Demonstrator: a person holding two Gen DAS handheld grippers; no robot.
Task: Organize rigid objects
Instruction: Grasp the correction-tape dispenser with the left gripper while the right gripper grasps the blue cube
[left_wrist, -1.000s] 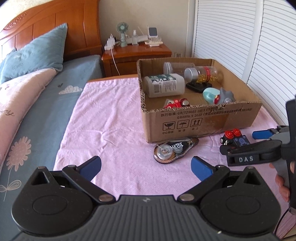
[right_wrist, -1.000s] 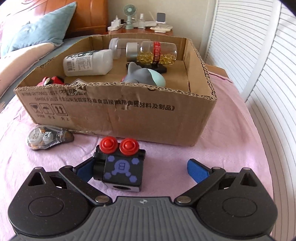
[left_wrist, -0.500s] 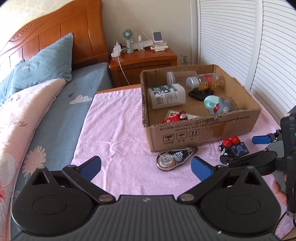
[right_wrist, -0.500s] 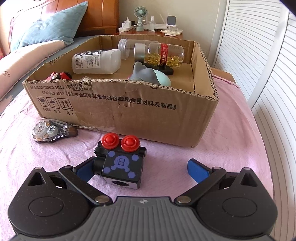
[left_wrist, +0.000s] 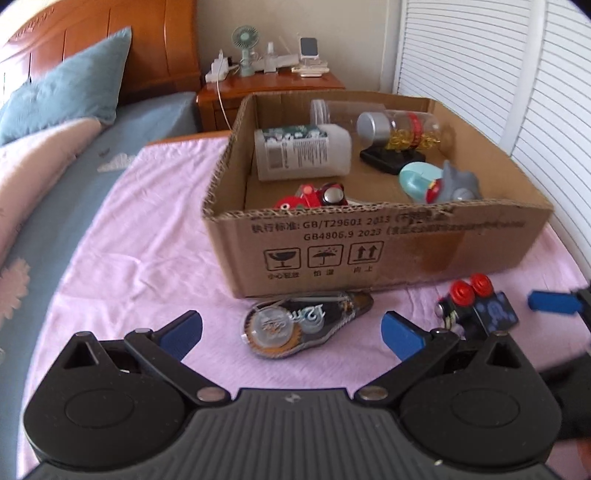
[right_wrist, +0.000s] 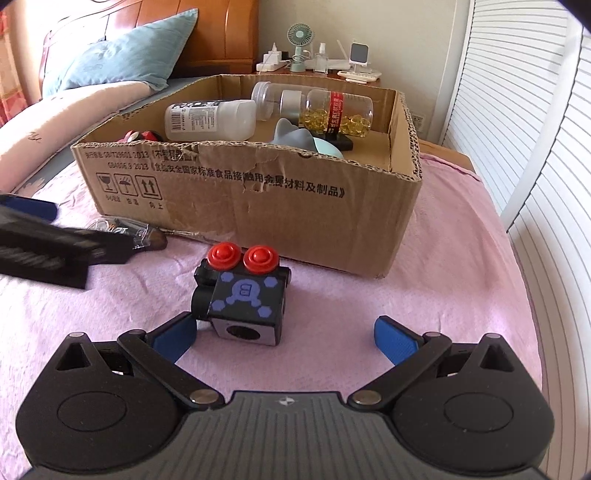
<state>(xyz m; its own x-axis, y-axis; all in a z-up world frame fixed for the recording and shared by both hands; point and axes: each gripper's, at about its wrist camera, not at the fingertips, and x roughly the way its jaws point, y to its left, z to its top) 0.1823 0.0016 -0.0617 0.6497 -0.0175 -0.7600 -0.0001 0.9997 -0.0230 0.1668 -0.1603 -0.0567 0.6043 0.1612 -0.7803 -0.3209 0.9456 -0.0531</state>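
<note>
A clear correction-tape dispenser (left_wrist: 306, 323) lies on the pink cloth just before the cardboard box (left_wrist: 369, 254). My left gripper (left_wrist: 291, 334) is open, its fingers on either side of the dispenser's near end, not touching it. A black cube toy with two red buttons (right_wrist: 243, 295) stands on the cloth right of the dispenser; it also shows in the left wrist view (left_wrist: 476, 308). My right gripper (right_wrist: 284, 338) is open and empty, the toy close to its left finger. The box (right_wrist: 258, 192) holds a white bottle (left_wrist: 299, 153), a capsule bottle (left_wrist: 402, 129), a grey-teal toy (left_wrist: 439, 182) and a red toy (left_wrist: 314, 195).
The pink cloth (left_wrist: 140, 229) covers a table beside a bed with a blue pillow (left_wrist: 70, 85). A wooden nightstand (left_wrist: 273, 88) with a small fan stands behind the box. White louvred doors (right_wrist: 535, 155) run along the right.
My left gripper has moved forward and down toward the dispenser, and now enters the right wrist view at left. My right gripper has backed slightly away from the cube toy.
</note>
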